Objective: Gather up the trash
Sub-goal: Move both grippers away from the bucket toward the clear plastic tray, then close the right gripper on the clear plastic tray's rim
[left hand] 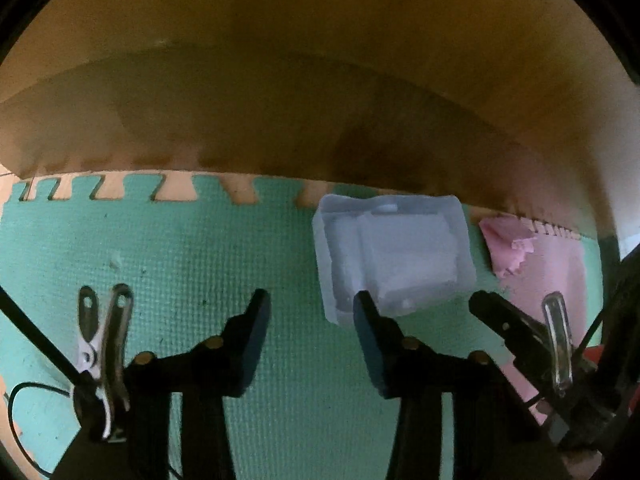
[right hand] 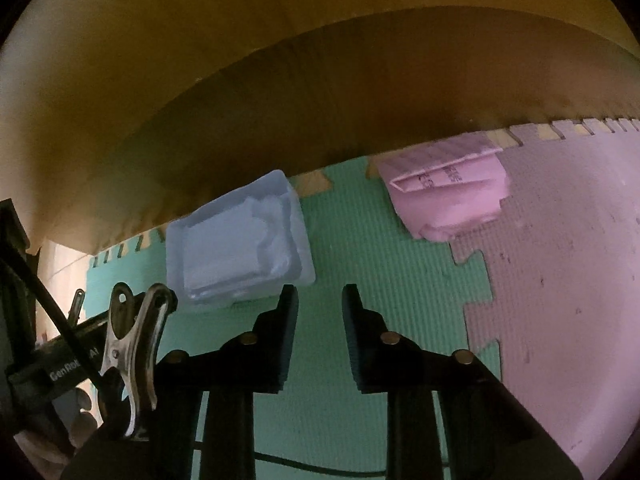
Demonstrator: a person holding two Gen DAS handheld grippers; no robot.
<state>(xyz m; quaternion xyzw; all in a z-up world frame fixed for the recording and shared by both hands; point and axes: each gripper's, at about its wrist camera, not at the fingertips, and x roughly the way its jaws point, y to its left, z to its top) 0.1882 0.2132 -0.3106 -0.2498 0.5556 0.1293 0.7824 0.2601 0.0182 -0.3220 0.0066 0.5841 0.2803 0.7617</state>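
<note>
While both hover above mat, left tool (left hand: pixel 312 312) and right tool (right hand: pixel 320 304) part-open, empty.

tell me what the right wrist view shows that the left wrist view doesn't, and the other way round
Only the right wrist view shows the printed lines on the pink paper, a broad stretch of the pink foam mat, and the right gripper with open jaws from behind. Only the left wrist view shows the left gripper, open and empty, from behind. Both show the clear plastic tray on the green foam mat by the wooden wall.
</note>
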